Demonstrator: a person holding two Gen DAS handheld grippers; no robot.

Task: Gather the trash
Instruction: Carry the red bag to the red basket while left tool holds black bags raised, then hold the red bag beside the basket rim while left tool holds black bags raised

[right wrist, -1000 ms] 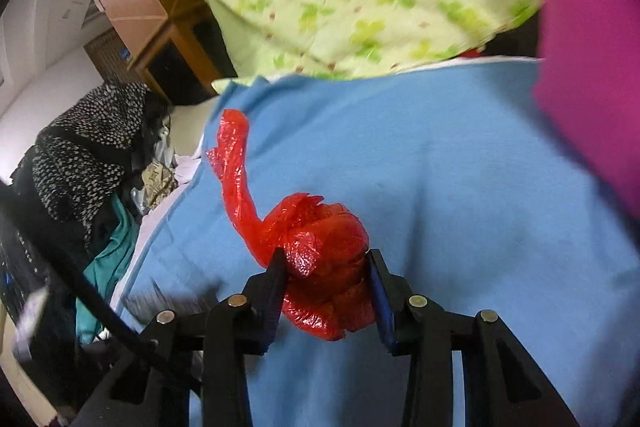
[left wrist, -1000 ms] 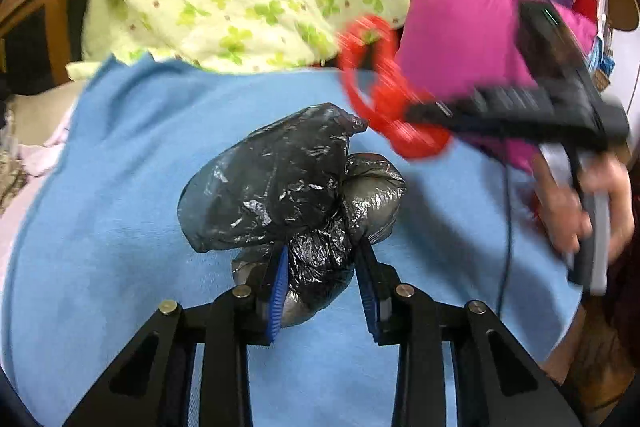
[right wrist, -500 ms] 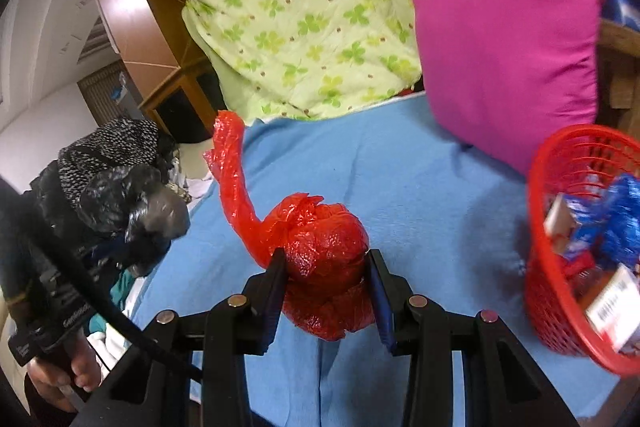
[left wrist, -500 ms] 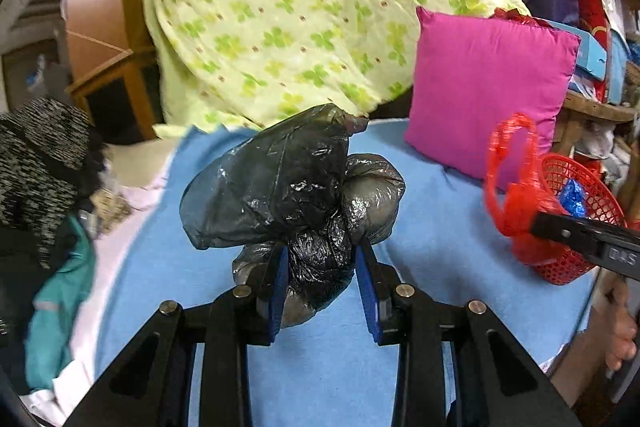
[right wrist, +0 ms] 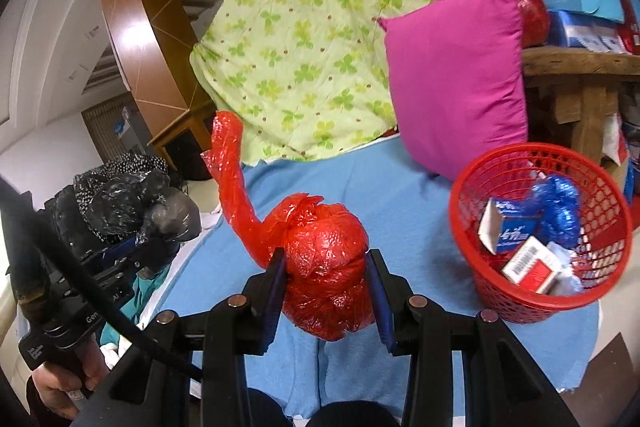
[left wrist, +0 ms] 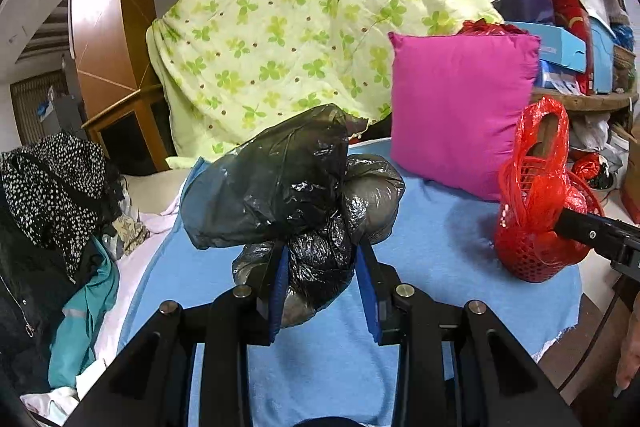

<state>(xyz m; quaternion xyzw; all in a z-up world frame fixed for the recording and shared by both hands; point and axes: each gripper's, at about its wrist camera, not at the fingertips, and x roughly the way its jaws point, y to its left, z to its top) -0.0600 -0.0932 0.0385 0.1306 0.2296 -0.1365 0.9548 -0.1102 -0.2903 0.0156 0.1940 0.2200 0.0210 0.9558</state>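
My left gripper (left wrist: 322,275) is shut on a crumpled black plastic bag (left wrist: 288,183) and holds it above the blue blanket (left wrist: 440,239). My right gripper (right wrist: 326,283) is shut on a knotted red plastic bag (right wrist: 324,259) with a long twisted tail, held above the blanket (right wrist: 360,183). A red mesh basket (right wrist: 476,283) stands to the right on the blanket's corner and holds small cartons and a blue wrapper. In the left wrist view the red bag (left wrist: 536,187) hangs in front of the basket (left wrist: 524,263). In the right wrist view the black bag (right wrist: 132,203) is at the left.
A magenta pillow (left wrist: 460,111) leans behind the basket, beside a green clover-print quilt (left wrist: 300,27). Dark and teal clothes (left wrist: 52,227) are piled at the left. Boxes and bags crowd a wooden shelf (right wrist: 580,59) at the right. The blanket's edge drops off beside the basket.
Both grippers pulled back and up with their bags. The right gripper swung right, so the red basket has come fully into view beside the red bag.
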